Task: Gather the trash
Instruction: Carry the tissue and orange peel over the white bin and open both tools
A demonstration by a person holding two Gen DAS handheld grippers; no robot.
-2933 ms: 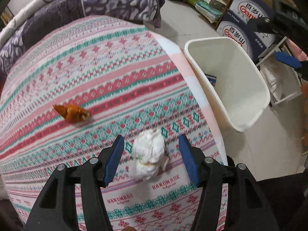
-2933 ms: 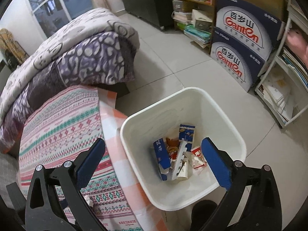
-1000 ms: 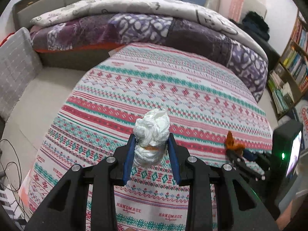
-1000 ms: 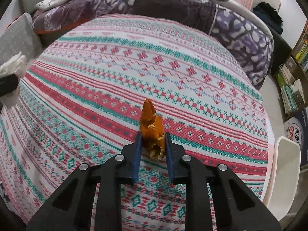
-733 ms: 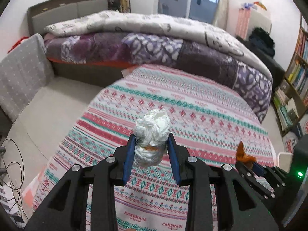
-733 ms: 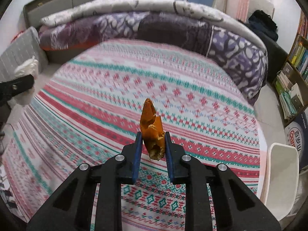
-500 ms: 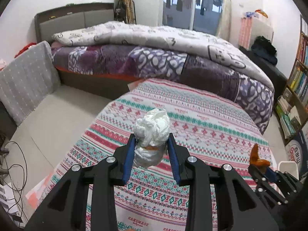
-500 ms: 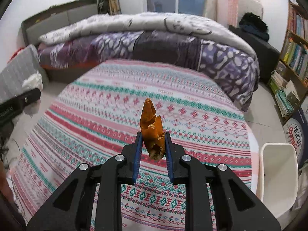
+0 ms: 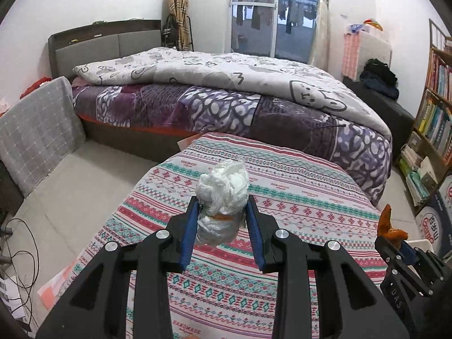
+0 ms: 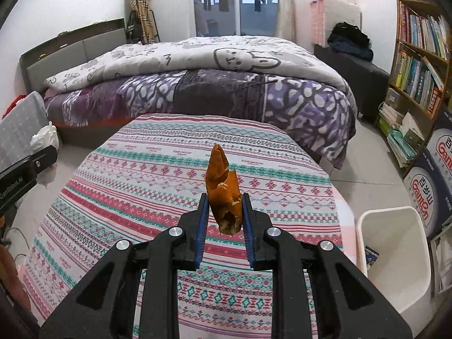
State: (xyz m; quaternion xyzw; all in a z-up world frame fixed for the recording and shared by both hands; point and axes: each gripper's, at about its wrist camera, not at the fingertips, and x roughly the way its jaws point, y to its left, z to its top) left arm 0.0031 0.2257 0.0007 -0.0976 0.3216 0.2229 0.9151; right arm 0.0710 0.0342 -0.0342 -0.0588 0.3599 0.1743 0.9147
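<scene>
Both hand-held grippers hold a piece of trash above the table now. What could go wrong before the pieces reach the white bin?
1. The orange peel is pinched only at its lower part by the right hand-held gripper; it may slip or tear loose.
2. The crumpled tissue in the left hand-held gripper is soft and could sag out.
3. The white bin stands off the table's right edge, so an early release may land on the tablecloth or the floor.

Crumpled white tissue [image 9: 223, 195], orange peel [image 10: 224, 195] aloft

Black tool [image 9: 221, 212], blue pads [image 9: 188, 231], silver screws [image 9: 163, 234]
</scene>
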